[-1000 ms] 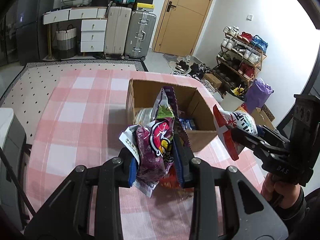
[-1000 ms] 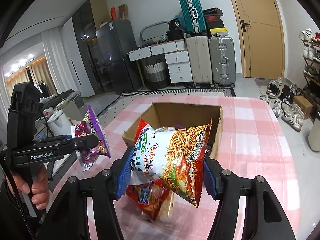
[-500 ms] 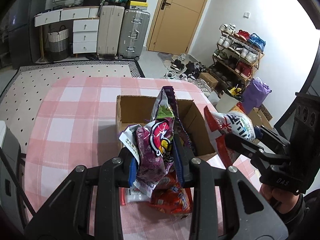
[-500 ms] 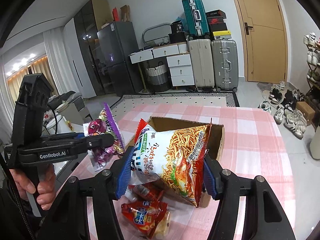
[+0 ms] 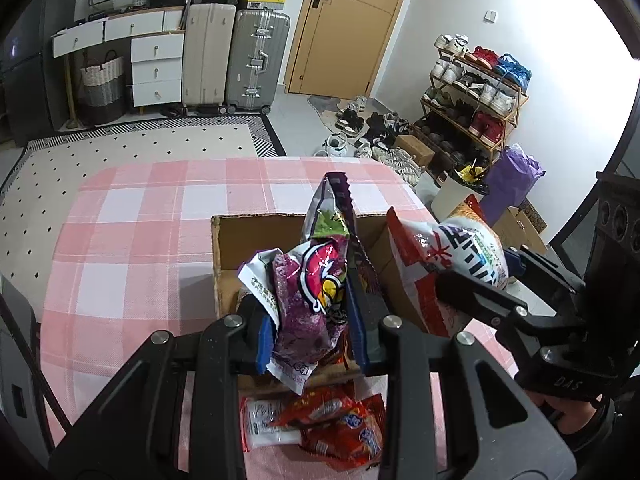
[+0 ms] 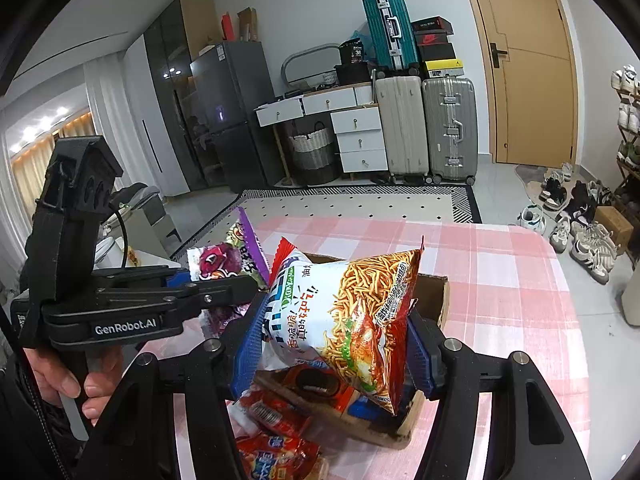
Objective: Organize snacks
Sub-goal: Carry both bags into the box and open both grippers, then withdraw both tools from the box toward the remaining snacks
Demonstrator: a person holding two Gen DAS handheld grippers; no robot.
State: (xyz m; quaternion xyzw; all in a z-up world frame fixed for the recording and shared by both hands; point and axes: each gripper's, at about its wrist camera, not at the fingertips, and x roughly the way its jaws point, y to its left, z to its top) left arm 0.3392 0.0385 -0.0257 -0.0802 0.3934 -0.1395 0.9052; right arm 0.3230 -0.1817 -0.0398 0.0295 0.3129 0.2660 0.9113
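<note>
My left gripper [image 5: 312, 338] is shut on a purple snack bag [image 5: 316, 280] and holds it above the near edge of an open cardboard box [image 5: 228, 256]. The purple bag also shows in the right wrist view [image 6: 228, 260]. My right gripper [image 6: 332, 348] is shut on a white and orange noodle snack bag [image 6: 352, 316], also held over the box [image 6: 434, 300]. That bag shows at the right of the left wrist view [image 5: 448, 264]. Red snack packs [image 5: 332, 428] lie on the table in front of the box.
The box stands on a table with a pink checked cloth [image 5: 132, 240]. Inside the box lie more packs, one a dark cookie pack [image 6: 308, 384]. Beyond the table are a rug, suitcases, drawers, a door and a shoe rack [image 5: 476, 104].
Both grippers have risen and drawn back with their bags. The box now looks farther below and the red packs in front of it have come into view.
</note>
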